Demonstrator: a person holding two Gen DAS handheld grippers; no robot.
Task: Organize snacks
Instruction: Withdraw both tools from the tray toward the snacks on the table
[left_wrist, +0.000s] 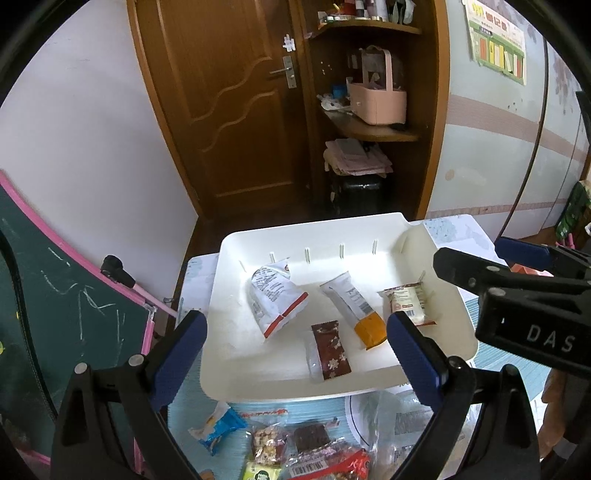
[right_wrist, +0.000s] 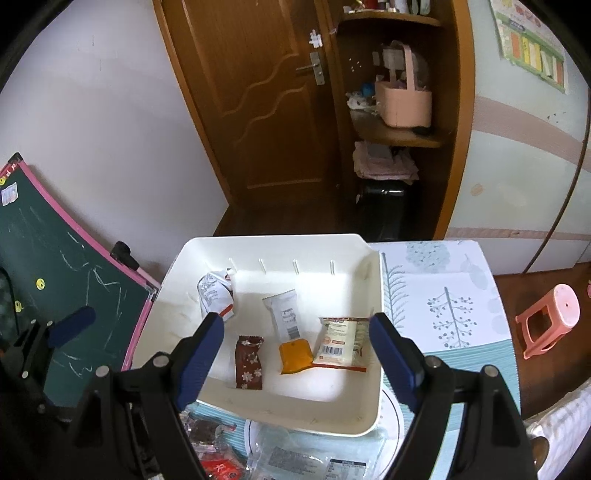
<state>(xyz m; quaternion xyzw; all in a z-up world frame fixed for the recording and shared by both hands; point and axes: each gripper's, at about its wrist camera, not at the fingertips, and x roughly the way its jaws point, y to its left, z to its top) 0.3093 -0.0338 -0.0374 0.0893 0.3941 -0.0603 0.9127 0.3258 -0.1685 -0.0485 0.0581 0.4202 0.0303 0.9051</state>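
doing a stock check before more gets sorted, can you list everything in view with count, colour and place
tray: one, white, on the table
white packet with red trim: one, far left in the tray
white and orange packet: one, tray middle
cream packet: one, tray right
dark red packet: one, near side of the tray
loose snacks: several, mixed colours, on the table in front of the tray
tablecloth: one, pale with a tree print
chalkboard: one, green with pink frame, left
stool: one, pink, on the floor right
basket: one, pink, on a shelf
door: one, brown, behind
left gripper: open, empty
right gripper: open, empty
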